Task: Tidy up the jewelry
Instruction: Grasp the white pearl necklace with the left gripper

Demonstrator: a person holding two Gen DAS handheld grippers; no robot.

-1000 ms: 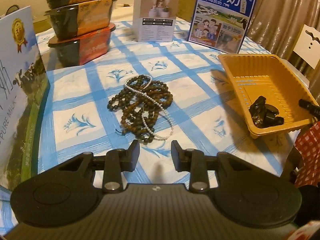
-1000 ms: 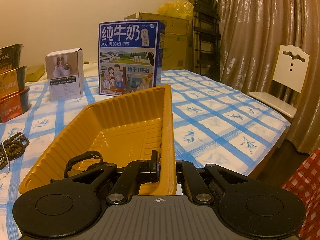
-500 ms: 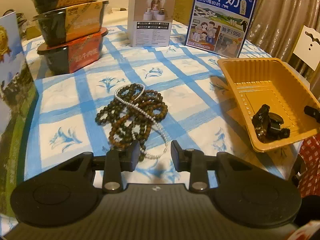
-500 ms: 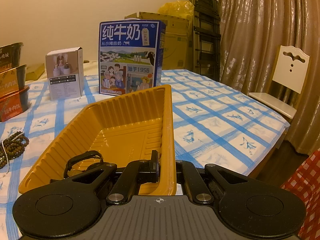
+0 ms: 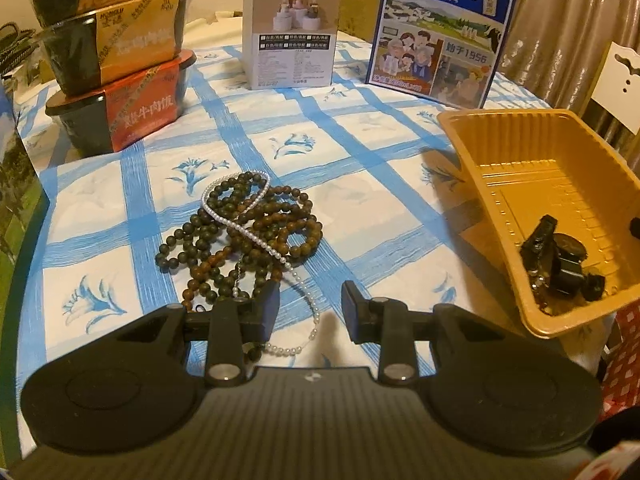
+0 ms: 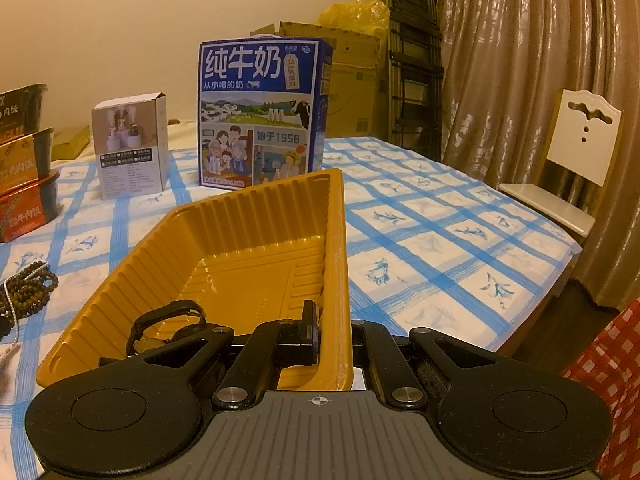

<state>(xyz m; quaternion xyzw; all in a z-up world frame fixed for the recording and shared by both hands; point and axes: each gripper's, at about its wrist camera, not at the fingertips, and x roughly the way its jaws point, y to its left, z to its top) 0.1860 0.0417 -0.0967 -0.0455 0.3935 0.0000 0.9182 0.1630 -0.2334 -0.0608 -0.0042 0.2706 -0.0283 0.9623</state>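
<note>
On the blue-checked tablecloth [image 5: 360,136], a tangle of brown bead strands [image 5: 240,236] lies with a thin pearl string [image 5: 256,236] looped through it and trailing toward the camera. Just over the pile's near edge hangs the left gripper [image 5: 310,306], its jaws parted and empty, with the tail of the pearl string showing in the gap between them; that placement reads as lining up for a pick. Off to the right, near the table's edge, sits the yellow tray [image 5: 480,168], already holding a dark watch [image 5: 556,260] in its near corner. The right gripper [image 6: 332,328] is clamped on the tray's side wall, one finger inside and one outside, probably to steady the light plastic while jewelry is dropped in. Beyond stand a milk carton [image 5: 440,36], a small white box [image 5: 292,28] and stacked food bowls [image 5: 116,60].
</note>
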